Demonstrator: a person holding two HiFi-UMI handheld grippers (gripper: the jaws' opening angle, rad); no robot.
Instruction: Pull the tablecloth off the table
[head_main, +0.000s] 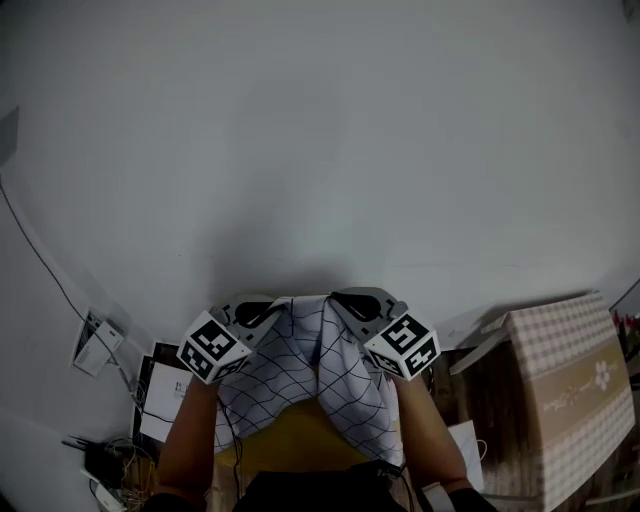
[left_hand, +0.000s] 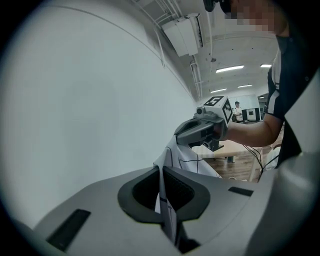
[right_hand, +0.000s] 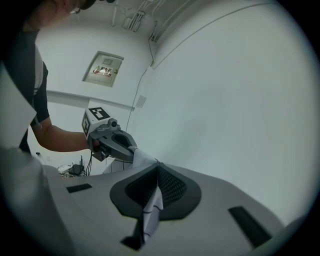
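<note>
Two grippers meet at the near edge of the pale worktop, each pinching a fold of the tablecloth. The left gripper has its jaws pressed together on a thin pleat of the fabric, which runs straight down the seam between them in the left gripper view. The right gripper is likewise clamped on a narrow fold, seen edge-on in its own view. Between the two, the white cloth with its thin dark grid sags in a loose bundle and hangs down toward me, off the edge. The broad surface beyond looks bare, so I judge the pull nearly complete.

I read the fabric as light, thin and wholly limp: it will drape, bunch and trail rather than keep any shape. It should not break, but a shallow pinch could slide out under a sharp tug. I would hold it deep in a doubled fold near the hem, one grip on each side.
</note>
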